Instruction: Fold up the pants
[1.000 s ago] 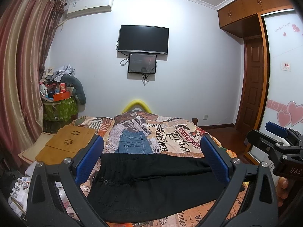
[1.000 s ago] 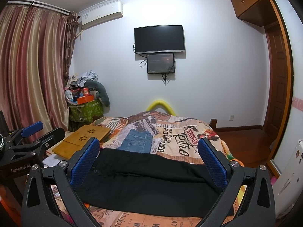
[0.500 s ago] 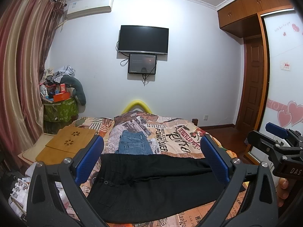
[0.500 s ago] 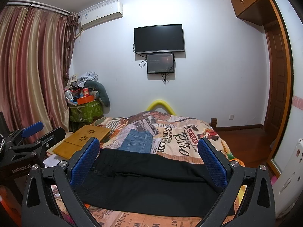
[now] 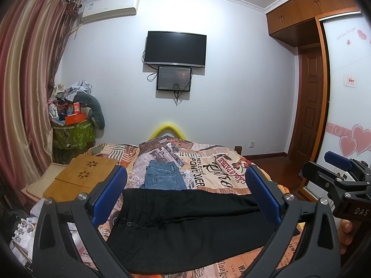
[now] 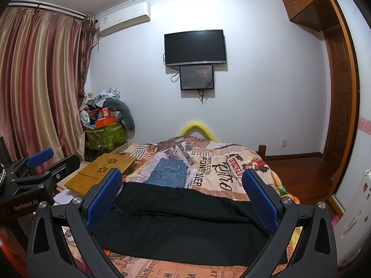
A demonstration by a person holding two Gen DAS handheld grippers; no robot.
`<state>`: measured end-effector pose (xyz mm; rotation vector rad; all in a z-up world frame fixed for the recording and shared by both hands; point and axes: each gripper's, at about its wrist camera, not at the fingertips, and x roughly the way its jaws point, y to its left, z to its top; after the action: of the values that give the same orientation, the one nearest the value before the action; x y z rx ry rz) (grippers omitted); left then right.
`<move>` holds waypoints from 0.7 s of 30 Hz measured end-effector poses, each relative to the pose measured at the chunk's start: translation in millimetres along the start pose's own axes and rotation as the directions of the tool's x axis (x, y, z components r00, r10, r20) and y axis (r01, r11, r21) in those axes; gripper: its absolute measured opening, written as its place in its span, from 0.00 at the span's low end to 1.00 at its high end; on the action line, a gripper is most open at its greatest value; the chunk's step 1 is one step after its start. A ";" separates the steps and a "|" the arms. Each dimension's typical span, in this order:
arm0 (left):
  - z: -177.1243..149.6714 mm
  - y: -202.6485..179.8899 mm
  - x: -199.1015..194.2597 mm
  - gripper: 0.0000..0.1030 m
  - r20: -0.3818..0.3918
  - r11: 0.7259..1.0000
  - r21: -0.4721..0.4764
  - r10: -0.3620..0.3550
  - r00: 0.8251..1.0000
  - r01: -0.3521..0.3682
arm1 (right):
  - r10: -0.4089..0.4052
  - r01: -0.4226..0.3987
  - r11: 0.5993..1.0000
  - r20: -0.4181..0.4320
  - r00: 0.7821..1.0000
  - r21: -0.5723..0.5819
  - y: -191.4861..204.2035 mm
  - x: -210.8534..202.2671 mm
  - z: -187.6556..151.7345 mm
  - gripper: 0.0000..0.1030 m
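Observation:
Black pants (image 5: pixel 185 222) lie flat across the near part of the bed, waistband with a button to the left, legs running right; they also show in the right wrist view (image 6: pixel 180 222). My left gripper (image 5: pixel 185 185) is open and empty, held above and in front of the pants. My right gripper (image 6: pixel 182 185) is open and empty too, also above the pants. Each gripper shows at the edge of the other's view: the right one at the right (image 5: pixel 340 178), the left one at the left (image 6: pixel 34 173).
Folded blue jeans (image 5: pixel 164 178) lie on the bed just beyond the black pants. The bed has a printed newspaper-style cover (image 5: pixel 215 169). A wooden lap tray (image 5: pixel 81 176) sits at the bed's left. A cluttered green bin (image 5: pixel 73 134) and curtains stand left; a wardrobe stands right.

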<state>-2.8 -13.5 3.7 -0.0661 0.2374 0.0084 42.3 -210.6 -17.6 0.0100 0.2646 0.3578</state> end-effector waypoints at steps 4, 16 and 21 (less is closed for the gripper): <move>-0.6 -0.3 0.7 1.00 -0.001 1.000 0.000 -0.001 1.000 0.001 | 0.001 -0.001 1.000 0.000 1.000 0.000 0.1 0.0 -0.2 1.00; -1.7 0.2 2.5 1.00 -0.002 1.000 -0.002 0.002 1.000 -0.002 | 0.004 -0.004 1.000 -0.009 1.000 0.006 0.3 3.7 -3.7 1.00; -3.1 2.3 14.8 1.00 -0.027 1.000 -0.001 0.006 1.000 -0.006 | 0.003 -0.003 1.000 -0.025 1.000 0.007 -1.7 12.7 -5.8 1.00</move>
<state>10.8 -11.4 -3.0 -0.0669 0.2644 0.0138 52.9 -208.0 -26.5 0.0129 0.2911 0.3599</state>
